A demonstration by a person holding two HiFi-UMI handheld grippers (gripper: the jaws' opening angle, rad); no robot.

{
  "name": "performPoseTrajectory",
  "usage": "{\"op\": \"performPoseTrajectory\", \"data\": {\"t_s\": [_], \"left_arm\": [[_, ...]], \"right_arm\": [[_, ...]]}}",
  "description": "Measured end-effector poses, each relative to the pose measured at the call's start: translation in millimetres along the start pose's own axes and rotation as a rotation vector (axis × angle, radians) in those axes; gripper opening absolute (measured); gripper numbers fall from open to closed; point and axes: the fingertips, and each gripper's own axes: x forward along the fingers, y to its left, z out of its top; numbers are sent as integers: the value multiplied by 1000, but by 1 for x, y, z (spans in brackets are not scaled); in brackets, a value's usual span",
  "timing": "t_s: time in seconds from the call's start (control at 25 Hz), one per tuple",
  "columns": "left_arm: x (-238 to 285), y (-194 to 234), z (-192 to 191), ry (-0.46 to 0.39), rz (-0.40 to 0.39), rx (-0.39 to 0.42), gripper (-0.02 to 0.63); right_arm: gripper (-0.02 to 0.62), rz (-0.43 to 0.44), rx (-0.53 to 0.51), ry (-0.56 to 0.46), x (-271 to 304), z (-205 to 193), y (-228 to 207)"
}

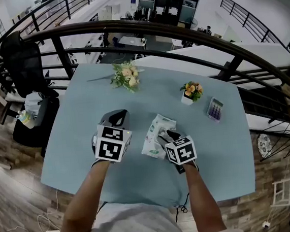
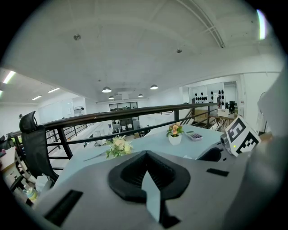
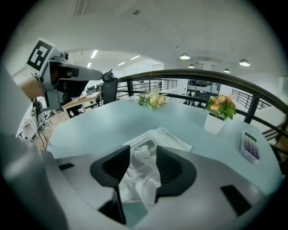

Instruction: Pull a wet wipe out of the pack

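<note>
The right gripper (image 3: 143,152) has its jaws apart on either side of the crumpled wet wipe (image 3: 140,182), which sticks up from the pack (image 3: 172,138) lying flat on the pale blue table (image 3: 99,126). The left gripper (image 2: 145,157), jaws pressed together and empty, hangs near the pack's left side.

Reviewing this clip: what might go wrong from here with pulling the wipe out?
1. The soft white plastic wet wipe pack lies loose on the pale blue table. The left gripper, jaws together, sits beside the pack rather than on it, so the pack may lift along with the wipe.
2. The right gripper has its jaws apart around the crumpled white wipe tuft. If it pinches only a loose fold, the tuft could slip free or tear.
</note>
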Motion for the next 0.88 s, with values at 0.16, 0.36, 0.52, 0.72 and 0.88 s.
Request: {"op": "performPoseTrajectory", "data": {"t_s": [0.16, 0.36, 0.52, 0.72, 0.88], "left_arm": [[-1, 2, -2, 6, 5, -3, -6], [0, 7, -9, 19, 16, -6, -6], [-2, 4, -5, 11, 12, -8, -6], [0, 9, -9, 11, 17, -11, -6], [-1, 9, -12, 18, 19, -12, -6]], "right_arm": [[152, 0, 4, 17, 1, -3, -3], [127, 17, 1, 31, 4, -5, -2], [90, 26, -21, 46, 7, -7, 3], [55, 28, -18, 47, 10, -8, 3], [38, 27, -21, 47, 10, -9, 4]]}}
